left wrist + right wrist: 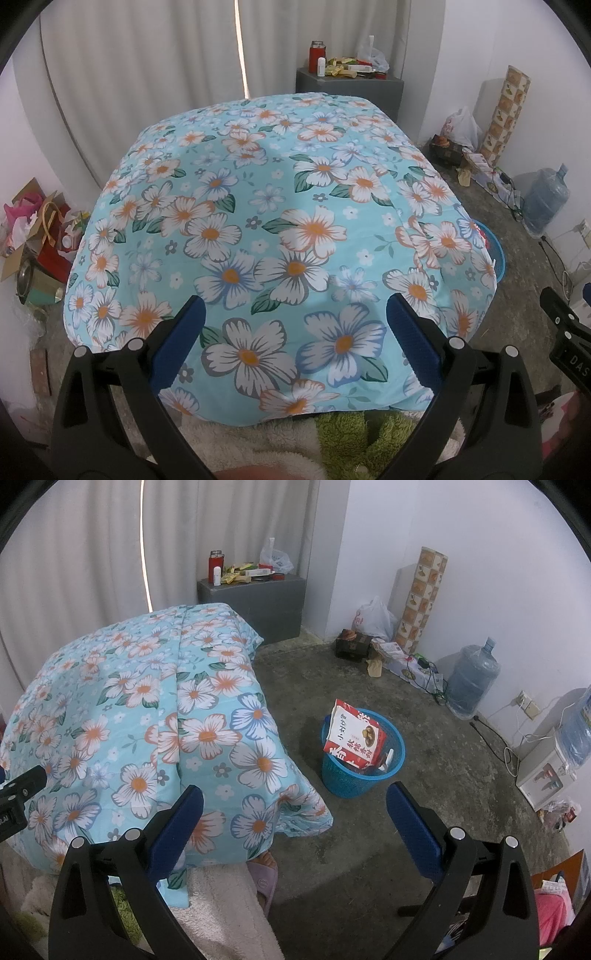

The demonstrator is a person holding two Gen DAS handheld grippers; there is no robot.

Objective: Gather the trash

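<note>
left gripper (293,325): jaws apart, empty, above blue floral quilt (277,229)
right gripper (295,808): jaws apart, empty
blue plastic mesh trash basket (360,775): concrete floor (424,812), beside quilt edge
red-white cardboard box (354,736): sticking out of basket

1. left gripper (293,317): black frame, blue ribbed finger pads (410,332), silver pivot screws.
2. right gripper (295,805): same build.
3. lilac slipper (264,880) is worn, fluffy cream garment too.

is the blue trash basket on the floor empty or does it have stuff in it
It has stuff in it. A red and white box sticks up above the rim of the blue basket, with smaller items beside it.
</note>
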